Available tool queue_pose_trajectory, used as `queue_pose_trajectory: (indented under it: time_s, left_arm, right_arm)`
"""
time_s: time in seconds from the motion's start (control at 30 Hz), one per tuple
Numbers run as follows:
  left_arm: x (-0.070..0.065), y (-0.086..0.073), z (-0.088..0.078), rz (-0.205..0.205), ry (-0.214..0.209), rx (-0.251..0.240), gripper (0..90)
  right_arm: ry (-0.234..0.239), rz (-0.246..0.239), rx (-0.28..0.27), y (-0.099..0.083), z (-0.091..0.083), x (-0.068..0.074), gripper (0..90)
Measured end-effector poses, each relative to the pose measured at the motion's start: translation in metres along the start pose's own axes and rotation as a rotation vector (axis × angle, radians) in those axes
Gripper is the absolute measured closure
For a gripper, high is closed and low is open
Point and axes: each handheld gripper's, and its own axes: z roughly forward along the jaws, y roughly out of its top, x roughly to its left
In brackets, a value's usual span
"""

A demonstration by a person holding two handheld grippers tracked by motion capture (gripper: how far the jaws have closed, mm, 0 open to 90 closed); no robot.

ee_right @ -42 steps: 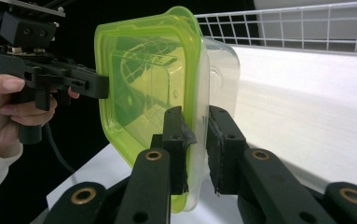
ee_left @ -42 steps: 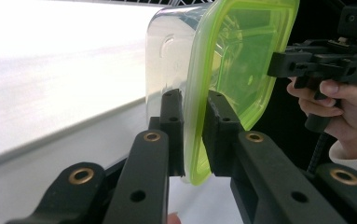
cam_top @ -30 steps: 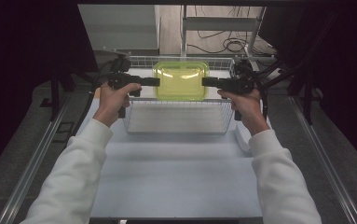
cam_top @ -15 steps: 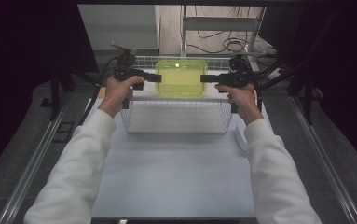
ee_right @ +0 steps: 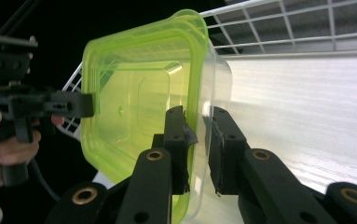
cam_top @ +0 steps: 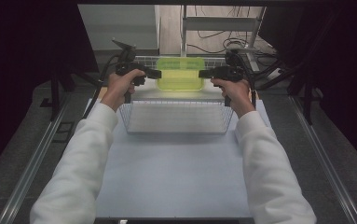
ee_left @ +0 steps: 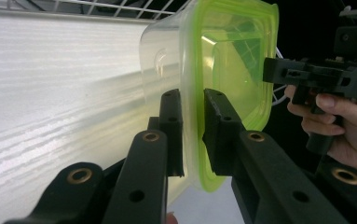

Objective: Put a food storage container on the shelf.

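Note:
A clear plastic container with a lime-green lid (cam_top: 181, 74) hangs over the far side of a wire basket (cam_top: 176, 125). My left gripper (cam_top: 156, 73) is shut on its left rim and my right gripper (cam_top: 203, 73) on its right rim. In the left gripper view the jaws (ee_left: 192, 100) pinch the green rim of the container (ee_left: 223, 60), with the right gripper (ee_left: 281, 74) at the far edge. The right gripper view has its jaws (ee_right: 199, 116) clamped on the rim of the container (ee_right: 134, 93), and the left gripper (ee_right: 73, 105) holds the opposite side.
The wire basket stands at the far end of a white table top (cam_top: 176, 177); its mesh (ee_right: 306, 23) rises behind the container. Metal rails (cam_top: 36, 158) run along both sides. A shelf frame and cables (cam_top: 223, 28) lie beyond the basket.
Both hands have carried the container away from the person, toward the basket's far side and a little lower. Both grips have stayed the same.

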Motion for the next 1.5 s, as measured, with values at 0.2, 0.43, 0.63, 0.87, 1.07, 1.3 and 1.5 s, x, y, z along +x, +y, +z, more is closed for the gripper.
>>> queue_pose_trajectory:
  time_s: [0.2, 0.43, 0.63, 0.87, 1.07, 1.3, 1.5]
  left_arm:
    - [0.011, 0.007, 0.007, -0.073, -0.014, -0.009, 75.9]
    - [0.020, 0.011, 0.014, -0.113, -0.029, -0.017, 72.1]
    - [0.017, 0.008, 0.013, -0.071, 0.001, -0.037, 68.5]
    - [0.007, 0.003, 0.006, 0.039, 0.050, -0.113, 43.3]
    - [-0.003, -0.004, -0.003, 0.092, 0.050, -0.142, 34.2]
    - [-0.020, -0.017, -0.016, 0.177, 0.108, -0.131, 28.8]
    - [-0.031, -0.042, -0.034, 0.207, 0.088, -0.157, 28.1]
  right_arm:
    - [0.000, 0.101, -0.011, 0.003, 0.008, -0.008, 75.6]
    - [-0.004, 0.174, -0.017, 0.006, 0.017, -0.015, 72.7]
    - [0.013, 0.192, -0.022, 0.005, 0.017, -0.017, 69.3]
    - [0.046, 0.151, -0.091, 0.002, 0.008, -0.006, 36.8]
    - [0.036, 0.093, -0.126, -0.001, -0.009, 0.010, 24.0]
    - [0.023, 0.021, -0.114, -0.009, -0.025, 0.019, 20.3]
    - [0.004, -0.118, -0.110, -0.023, -0.052, 0.026, 20.3]
